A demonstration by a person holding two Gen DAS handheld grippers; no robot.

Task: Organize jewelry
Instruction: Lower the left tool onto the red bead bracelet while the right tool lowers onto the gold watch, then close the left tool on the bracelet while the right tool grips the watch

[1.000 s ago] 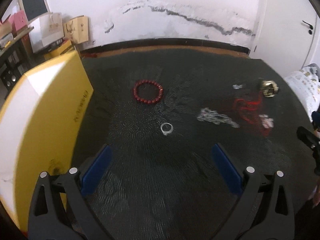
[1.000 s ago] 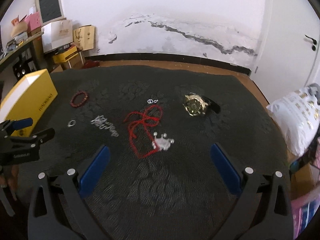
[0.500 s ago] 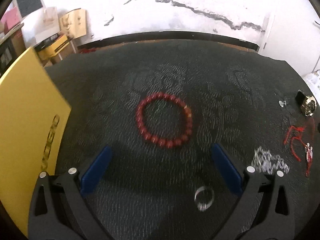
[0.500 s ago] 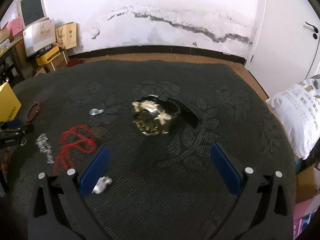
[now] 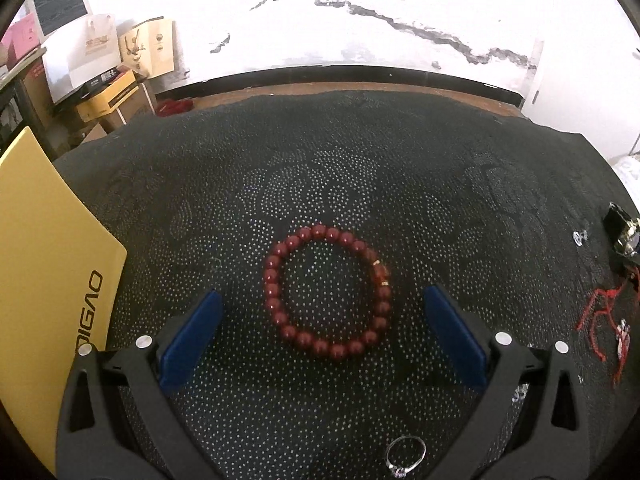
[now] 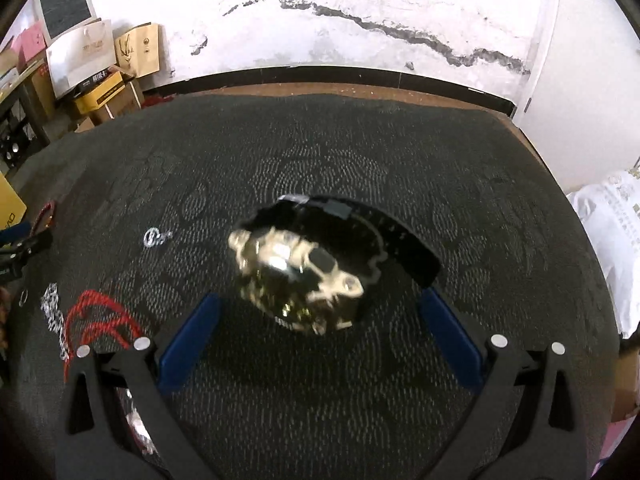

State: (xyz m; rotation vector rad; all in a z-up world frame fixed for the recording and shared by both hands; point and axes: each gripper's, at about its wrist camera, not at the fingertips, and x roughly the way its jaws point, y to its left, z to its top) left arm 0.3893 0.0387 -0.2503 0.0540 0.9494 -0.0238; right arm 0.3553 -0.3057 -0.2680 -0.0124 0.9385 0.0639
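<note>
A dark red bead bracelet point(image 5: 326, 293) lies flat on the black patterned cloth point(image 5: 360, 168). My left gripper point(image 5: 323, 305) is open with its blue pads on either side of the bracelet, not touching it. A silver ring point(image 5: 405, 456) lies near the bottom edge. A gold watch with a black strap point(image 6: 298, 276) lies in the right wrist view. My right gripper point(image 6: 320, 307) is open with the watch between its fingers, apart from them. A red cord necklace point(image 6: 96, 316) and a silver chain point(image 6: 52, 308) lie to the left.
A yellow box point(image 5: 44, 292) stands at the left of the cloth. A small silver piece point(image 6: 154, 237) lies left of the watch. Cardboard boxes and a monitor point(image 6: 66, 4) stand at the back left. A white patterned bag point(image 6: 612, 248) sits to the right.
My left gripper has moved forward over the ring until its fingers flank the bracelet. My right gripper has moved right and forward from the red cord until its fingers flank the watch.
</note>
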